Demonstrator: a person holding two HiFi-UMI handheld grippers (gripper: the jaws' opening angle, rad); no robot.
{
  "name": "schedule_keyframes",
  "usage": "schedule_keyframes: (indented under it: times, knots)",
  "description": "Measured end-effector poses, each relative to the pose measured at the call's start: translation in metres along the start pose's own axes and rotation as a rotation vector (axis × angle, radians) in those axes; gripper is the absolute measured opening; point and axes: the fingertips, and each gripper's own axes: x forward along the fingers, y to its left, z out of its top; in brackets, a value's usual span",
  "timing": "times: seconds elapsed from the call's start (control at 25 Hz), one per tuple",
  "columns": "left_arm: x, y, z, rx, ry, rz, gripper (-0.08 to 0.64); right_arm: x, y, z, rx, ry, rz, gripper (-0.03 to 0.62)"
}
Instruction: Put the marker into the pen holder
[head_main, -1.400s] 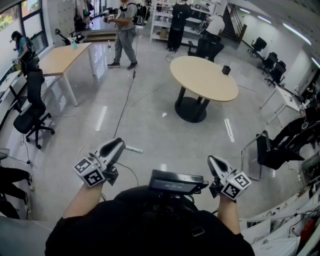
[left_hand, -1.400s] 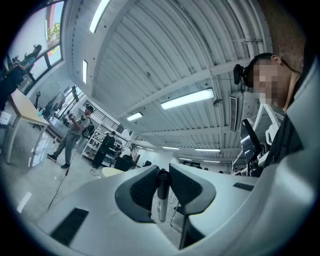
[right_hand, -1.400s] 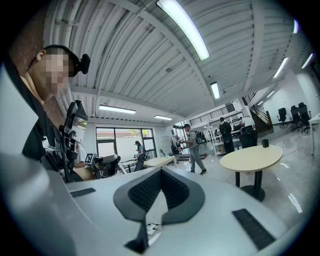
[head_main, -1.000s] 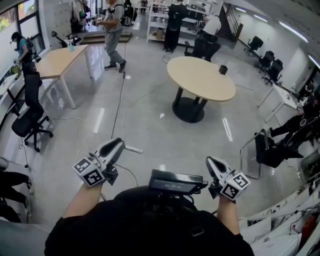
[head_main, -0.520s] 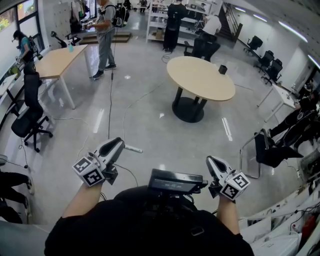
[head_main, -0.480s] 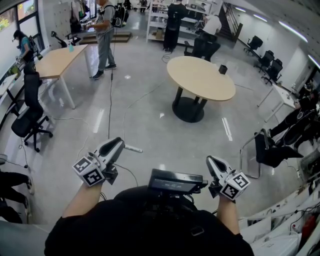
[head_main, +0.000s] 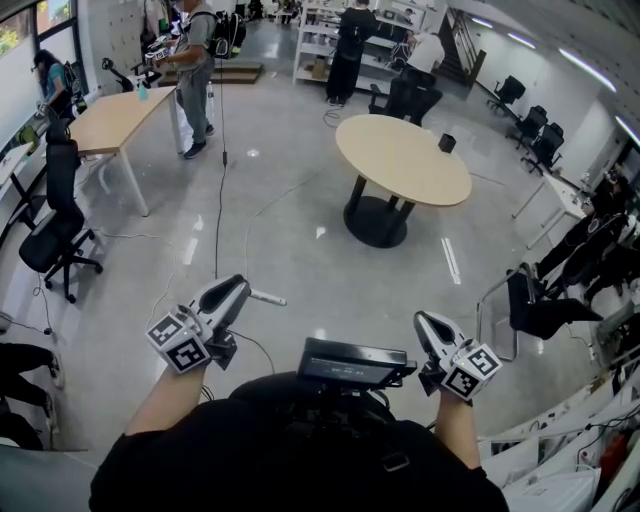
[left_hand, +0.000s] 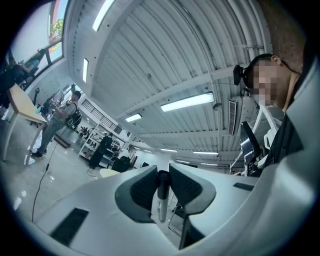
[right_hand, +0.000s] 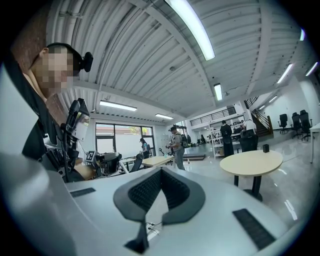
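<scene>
Gleaming grey floor (head_main: 300, 240) around round table (head_main: 405, 160); left tongs (head_main: 238, 288) clamped on marker (left_hand: 161, 200), right tongs (right_hand: 161, 172) together.

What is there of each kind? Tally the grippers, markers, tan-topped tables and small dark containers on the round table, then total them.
Grippers: 2 (left gripper, right gripper)
Markers: 1 (marker, clamped in the left gripper)
Tan-topped tables: 2 (round table, rectangular table)
Small dark containers: 1 (dark container)
Total: 6

No legible text; print on the marker (left_hand: 160, 202) too small and blurry
</scene>
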Motion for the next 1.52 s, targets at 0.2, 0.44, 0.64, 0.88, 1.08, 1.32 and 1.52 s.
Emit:
schedule_keyframes:
  times: [0.2,0.44,0.64,0.88,1.08,1.32,1.52]
  knots:
    - [-0.017,0.030,0.020,0.000,-0.012,-0.003,0.075,0.032,0.016,0.005,-0.012,0.002,-0.006,0.003]
    - [-0.045,0.077,0.050,0.015,-0.023,0.010,0.075,0.086,0.036,0.011,-0.014,0.003,-0.002,0.004]
    - [-0.064,0.111,0.060,0.013,-0.020,0.038,0.075,0.124,0.047,0.005,-0.003,0.021,0.012,0.005]
    - [-0.048,0.129,0.050,-0.002,-0.009,0.072,0.075,0.143,0.020,0.001,0.018,0.032,0.035,0.004]
    - [-0.016,0.144,0.036,0.019,0.005,0.122,0.075,0.164,-0.033,-0.008,0.047,0.015,0.079,0.005]
    - [0.082,0.137,0.022,0.055,-0.027,0.143,0.075,0.172,-0.129,0.014,0.042,0.002,0.143,0.004]
    - [0.177,0.119,0.003,0.057,-0.029,0.107,0.075,0.157,-0.210,0.040,0.010,-0.012,0.155,0.004]
